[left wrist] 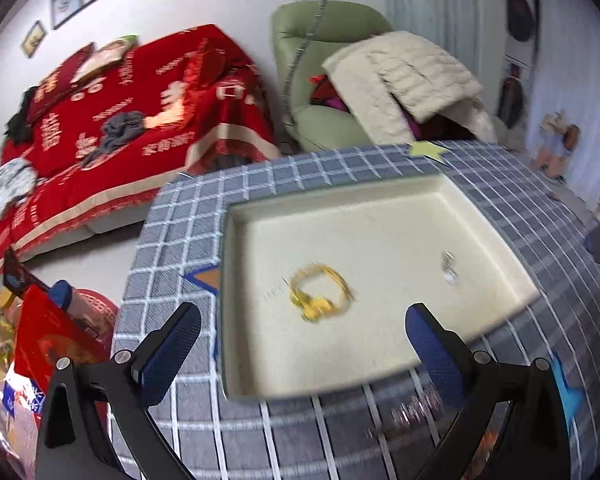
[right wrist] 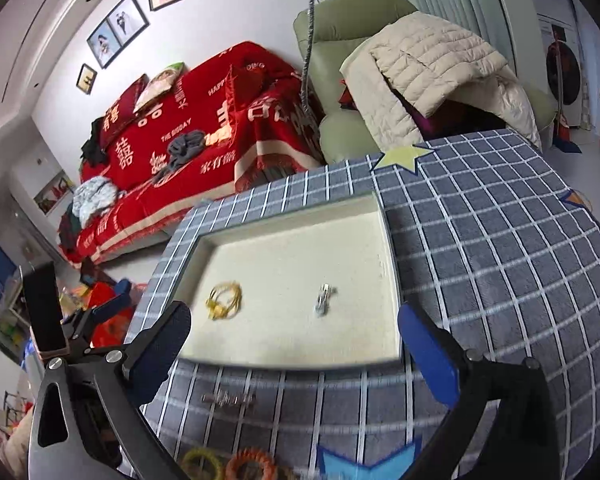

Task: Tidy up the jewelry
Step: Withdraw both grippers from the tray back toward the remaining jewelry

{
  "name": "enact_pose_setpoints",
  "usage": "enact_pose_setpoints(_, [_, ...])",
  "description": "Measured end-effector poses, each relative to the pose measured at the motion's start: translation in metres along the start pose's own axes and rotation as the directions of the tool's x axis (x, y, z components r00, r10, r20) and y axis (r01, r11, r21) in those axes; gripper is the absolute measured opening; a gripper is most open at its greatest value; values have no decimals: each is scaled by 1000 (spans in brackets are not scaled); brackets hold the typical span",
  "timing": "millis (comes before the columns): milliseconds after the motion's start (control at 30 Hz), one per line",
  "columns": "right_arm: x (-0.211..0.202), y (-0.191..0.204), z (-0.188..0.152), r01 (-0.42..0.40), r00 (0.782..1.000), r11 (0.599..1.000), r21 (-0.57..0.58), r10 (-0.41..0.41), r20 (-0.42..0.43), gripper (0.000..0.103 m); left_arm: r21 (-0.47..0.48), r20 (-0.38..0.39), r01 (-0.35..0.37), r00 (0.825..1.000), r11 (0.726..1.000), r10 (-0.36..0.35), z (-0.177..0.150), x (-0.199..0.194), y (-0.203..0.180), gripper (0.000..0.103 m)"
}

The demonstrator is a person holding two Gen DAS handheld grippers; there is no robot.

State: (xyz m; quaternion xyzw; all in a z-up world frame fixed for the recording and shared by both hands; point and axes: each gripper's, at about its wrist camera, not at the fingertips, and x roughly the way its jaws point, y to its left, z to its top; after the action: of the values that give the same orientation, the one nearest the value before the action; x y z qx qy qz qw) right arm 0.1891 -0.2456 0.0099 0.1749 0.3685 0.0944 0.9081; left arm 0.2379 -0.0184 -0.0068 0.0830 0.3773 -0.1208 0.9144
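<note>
Right wrist view: right gripper point(right wrist: 294, 344) spread wide, empty; left gripper point(left wrist: 302, 344) likewise. Gold chain point(right wrist: 224, 300) and silver clip point(right wrist: 323, 300) lie in the tray point(right wrist: 392, 280) — silver bracelet point(right wrist: 228, 400) outside. Probably next: straddle it, close low.

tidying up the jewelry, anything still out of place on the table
Yes: a silver piece and two coiled rings lie on the checked cloth, outside the tray holding the gold chain and silver clasp.
</note>
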Motion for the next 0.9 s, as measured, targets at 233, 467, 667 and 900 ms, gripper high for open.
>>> enact_pose_setpoints(233, [-21,-7,-43,23,995,1000,-11,-24,-97,103,104,-23,31,999,994,-29,-33,-20,-18,103])
enact_pose_setpoints(467, [-40,-28,-96,99,979,995,1,-97,-178,103,197,-75,43,997,979,-29,-60,-17,-43,103])
enact_pose_setpoints(667, [-47,-36,-129,150,960,988,-20,-151,-235,103,244,-111,25,994,969,3,-66,-3,-53,103])
enact_pose_setpoints(900, [-52,-31,-149,168,947,983,-72,-181,-264,103,262,-146,85,988,961,-47,-64,6,-62,103])
